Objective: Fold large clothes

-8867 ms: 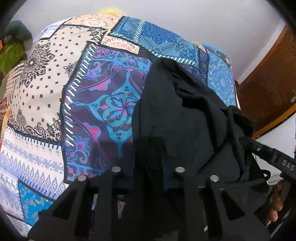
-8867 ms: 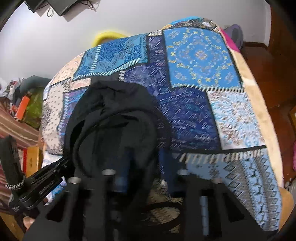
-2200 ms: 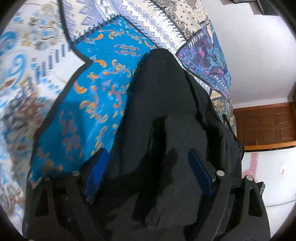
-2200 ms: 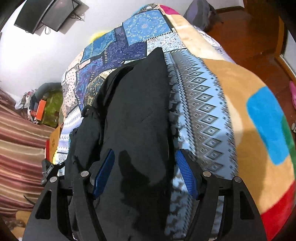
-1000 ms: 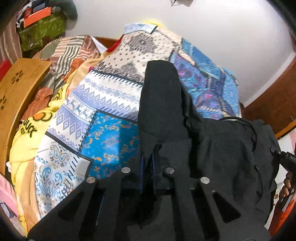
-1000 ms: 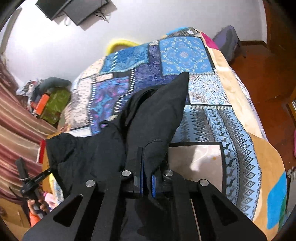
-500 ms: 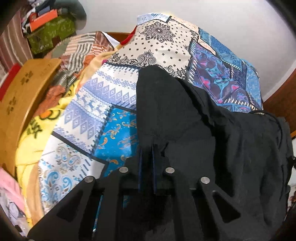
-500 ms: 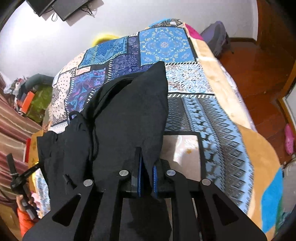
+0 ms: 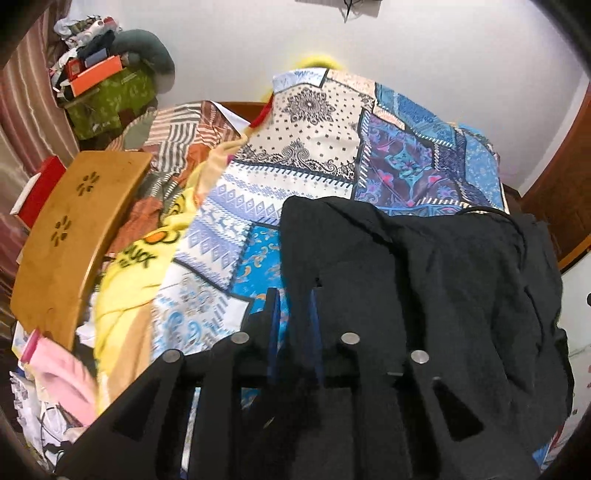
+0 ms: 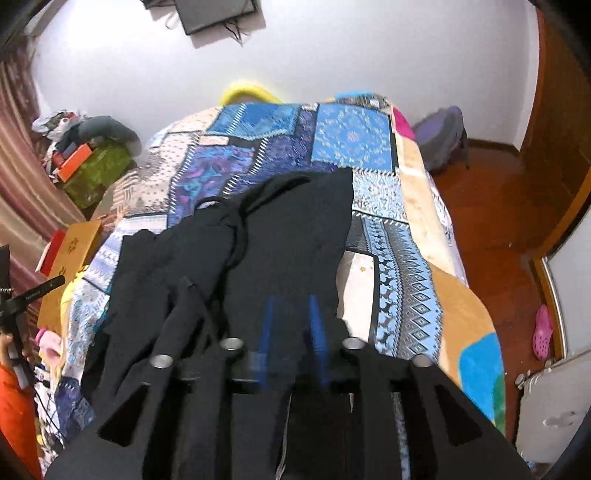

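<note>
My left hand-held gripper [image 9: 293, 306] has just been opening. Its blue pads sit a little apart now, w/ the black garment [image 9: 424, 277] edge between them, not pinched as far as I can see. Same on the right hand-held gripper [image 10: 291, 317]: jaws have just been opening, a narrow gap betw. the blue pads, black cloth under and between them, loose.

The garment's matte black, soft, prob. a fleecy knit, lying in a rumpled heap on the bed w/ two flat pointed flaps folded up toward the headboard end. A thin black drawstring [image 10: 234, 236] loops across the middle, in the right view.

Bed's covered by a patchwork bedspread [image 10: 351, 140]: blue, purple, cream panels w/ paisley, diamonds, tiny reindeer rows, and a plain tan border w/ blue and green blocks at the near corner. A yellow blanket [image 9: 136, 273] w/ black lettering is bunched at the left side, beside a curved wooden board [image 9: 70, 229] w/ cut-out slots.

Room: white wall [image 10: 332, 48], dark screen [image 10: 218, 13] mounted up high, reddish wood floor [image 10: 491, 206] to the right, a pink clog [image 10: 543, 332] on it, striped curtain [image 10: 22, 166] far left, green box [image 9: 110, 99] piled w/ clutter.
</note>
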